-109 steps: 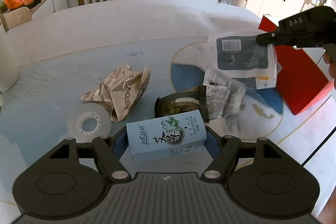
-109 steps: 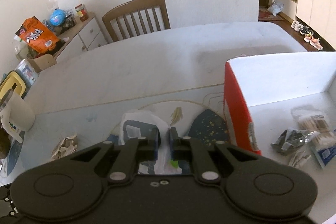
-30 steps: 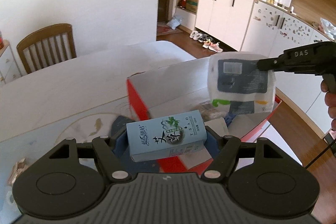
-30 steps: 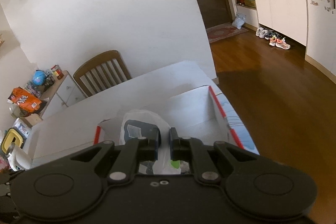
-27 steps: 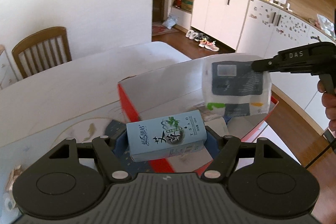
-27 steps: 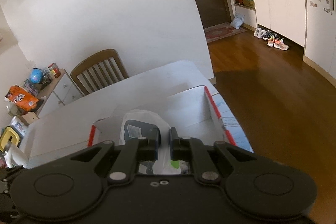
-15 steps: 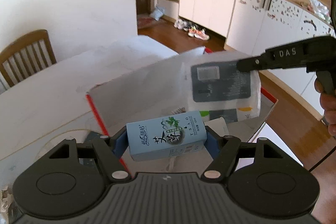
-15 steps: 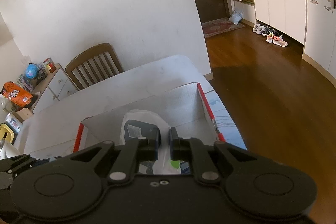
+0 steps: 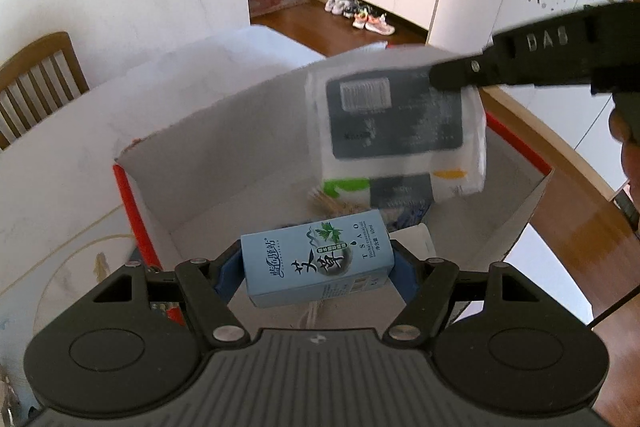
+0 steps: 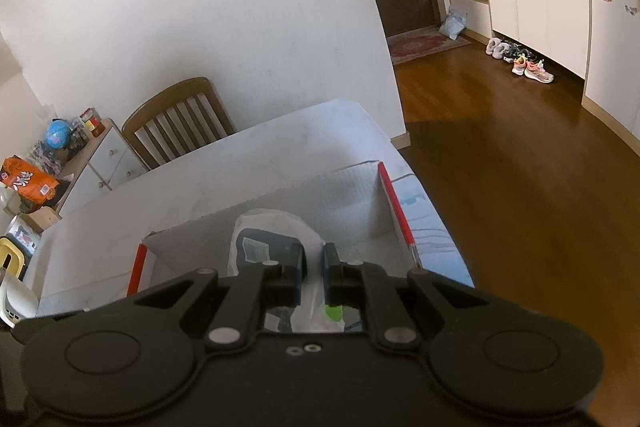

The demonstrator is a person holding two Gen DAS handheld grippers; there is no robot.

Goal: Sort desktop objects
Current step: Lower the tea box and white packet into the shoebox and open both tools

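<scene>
- The left gripper (image 9: pixel 318 267) is closed about halfway on a pale blue carton (image 9: pixel 318 267), which is clamped sideways between the blue pads and held above the near edge of the open red-and-white box (image 9: pixel 132 203).
- The right gripper (image 10: pixel 314 279) is nearly closed, pinching a white plastic packet (image 10: pixel 276 227) by its upper edge; in the left wrist view the packet (image 9: pixel 396 131) hangs over the box interior, blurred by motion.
- Compared with a few seconds ago, both items have been lifted from the cluttered table and carried across to the box; within the last second the box has been brought closer and more squarely beneath both grippers.
- Other small items appear to lie on the box floor already, though they are largely hidden behind the carton and packet.
- It is judged that the transport step is almost complete and that release into the box is what remains for these two objects.
- More clutter is expected to be left on the table (image 10: pixel 248 167).
</scene>
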